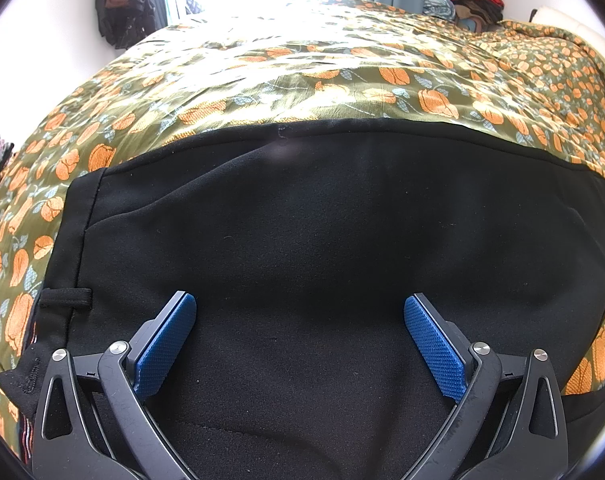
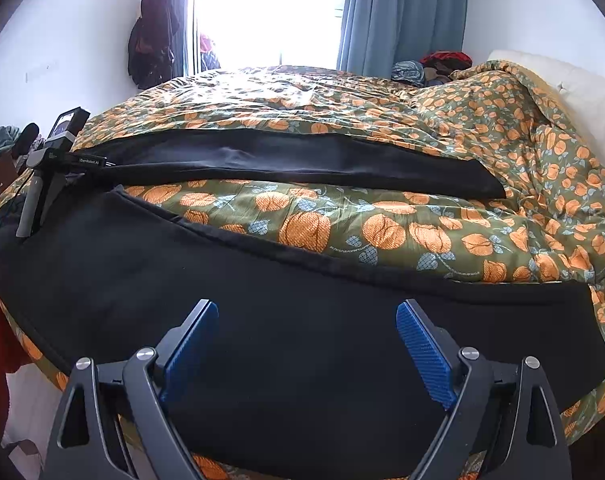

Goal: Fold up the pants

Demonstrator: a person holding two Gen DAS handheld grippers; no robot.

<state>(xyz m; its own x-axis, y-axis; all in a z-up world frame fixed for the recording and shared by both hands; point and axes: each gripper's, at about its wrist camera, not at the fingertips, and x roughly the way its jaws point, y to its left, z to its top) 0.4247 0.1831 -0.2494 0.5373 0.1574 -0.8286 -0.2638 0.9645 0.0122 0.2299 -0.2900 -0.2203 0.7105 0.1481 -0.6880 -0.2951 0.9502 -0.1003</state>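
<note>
A lived-in home bedroom, daytime. A wide bed under an olive-green quilt w/ orange flower print fills most of the room. Behind it, a bright sunlit window framed by long grey-blue curtains. Dark coats and bags hanging on the white wall at left; a heap of red and grey clothes piled in the far corner; a cream cushioned headboard at right. Black fabric pants lie spread across the bedcover.
</note>
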